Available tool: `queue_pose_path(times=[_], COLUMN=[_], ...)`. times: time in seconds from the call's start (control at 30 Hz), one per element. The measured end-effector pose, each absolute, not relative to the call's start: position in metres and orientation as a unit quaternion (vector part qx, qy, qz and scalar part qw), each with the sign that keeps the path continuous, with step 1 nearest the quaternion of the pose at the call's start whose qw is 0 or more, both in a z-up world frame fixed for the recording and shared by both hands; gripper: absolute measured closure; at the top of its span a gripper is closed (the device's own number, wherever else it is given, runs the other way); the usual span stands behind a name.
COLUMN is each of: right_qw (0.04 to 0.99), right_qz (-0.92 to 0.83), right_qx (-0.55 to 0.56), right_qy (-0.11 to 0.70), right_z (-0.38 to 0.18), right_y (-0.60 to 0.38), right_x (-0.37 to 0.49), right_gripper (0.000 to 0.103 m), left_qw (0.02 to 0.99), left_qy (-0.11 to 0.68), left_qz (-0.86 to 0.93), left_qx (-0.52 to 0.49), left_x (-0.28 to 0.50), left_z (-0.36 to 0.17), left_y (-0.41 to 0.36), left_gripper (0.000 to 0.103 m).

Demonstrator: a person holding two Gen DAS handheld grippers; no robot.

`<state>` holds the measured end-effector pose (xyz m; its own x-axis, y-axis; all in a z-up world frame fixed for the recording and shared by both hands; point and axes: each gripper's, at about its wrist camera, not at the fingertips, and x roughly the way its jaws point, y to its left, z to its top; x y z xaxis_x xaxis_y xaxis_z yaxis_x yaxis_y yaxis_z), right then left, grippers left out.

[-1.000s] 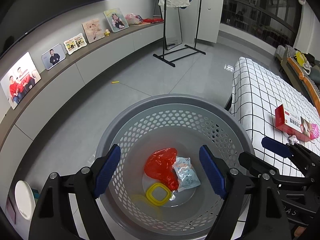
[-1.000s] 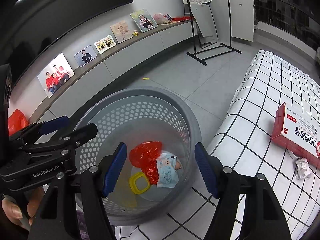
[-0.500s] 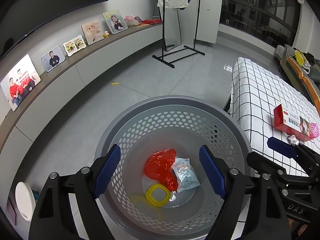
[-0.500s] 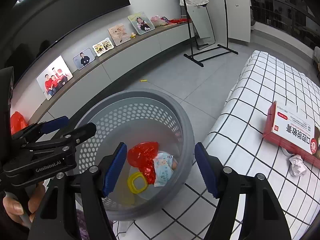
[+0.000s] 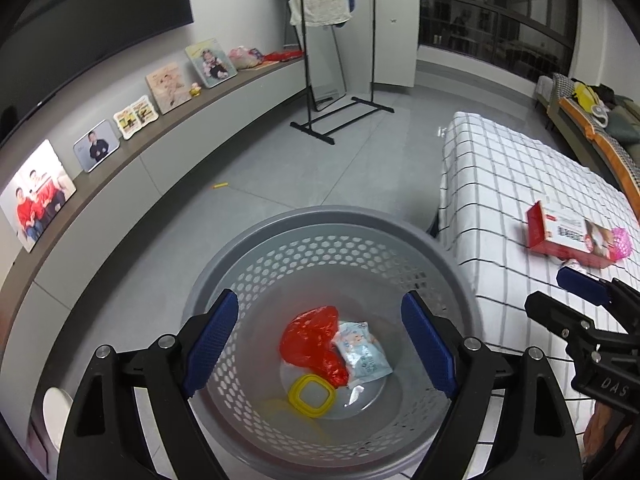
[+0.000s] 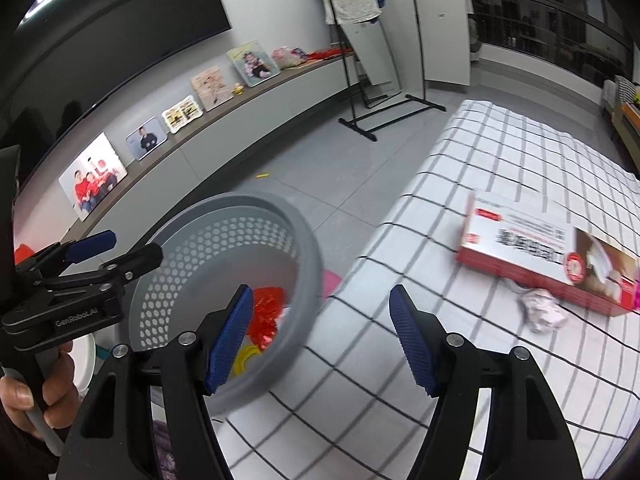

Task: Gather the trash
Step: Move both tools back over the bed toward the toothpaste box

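A grey perforated basket [image 5: 340,224] stands on the floor beside the bed and also shows in the right wrist view [image 6: 308,240]. In it lie a red plastic bag [image 5: 312,340], a pale blue packet [image 5: 362,354] and a yellow square ring [image 5: 310,390]. My left gripper [image 5: 320,344] is open and empty above the basket. My right gripper [image 6: 320,338] is open and empty over the bed's edge. On the checked bed [image 6: 500,160] lie a red and white box [image 6: 540,248] and a crumpled white paper [image 6: 540,310] in front of it.
A low shelf [image 5: 160,128] with photo frames runs along the left wall. A black clothes rack [image 5: 340,116] stands on the floor behind. A small yellow item [image 5: 220,186] lies on the grey floor. A white round object [image 5: 56,412] is at the lower left.
My right gripper has swung right, from over the basket toward the bed, so the box and crumpled paper are nearer. The left gripper has stayed over the basket.
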<state>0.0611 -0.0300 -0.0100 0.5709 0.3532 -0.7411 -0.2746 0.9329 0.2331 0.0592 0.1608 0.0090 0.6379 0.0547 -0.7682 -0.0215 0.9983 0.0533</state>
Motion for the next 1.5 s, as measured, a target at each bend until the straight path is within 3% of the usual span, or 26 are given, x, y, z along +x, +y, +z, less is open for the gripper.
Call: queue_pose_path(times=[0.4,1.0,1.5], right_qw=[0.902,0.898,0.879], right_qz=[0.102,-0.042,-0.116], right_qx=[0.097,0.168,0.195], right_qy=[0.408,0.404,0.42], right_z=[0.004,-0.011,-0.046], right_y=[-0.132,-0.282,-0.338], right_x=[0.046,0.03,0.057], right_gripper=[0.036,0.036,0.036], left_qw=[0.913,0.903,0.901], left_qy=[0.404,0.406,0.402], left_qz=[-0.052,-0.131,-0.146], left_qx=[0.01,0.044,0.075], left_x=[0.057,0.08,0.099], left_z=[0.036,0.015,-0.008], left_y=[0.083,-0.043,-0.077], left_gripper=[0.018,0.018,0.018])
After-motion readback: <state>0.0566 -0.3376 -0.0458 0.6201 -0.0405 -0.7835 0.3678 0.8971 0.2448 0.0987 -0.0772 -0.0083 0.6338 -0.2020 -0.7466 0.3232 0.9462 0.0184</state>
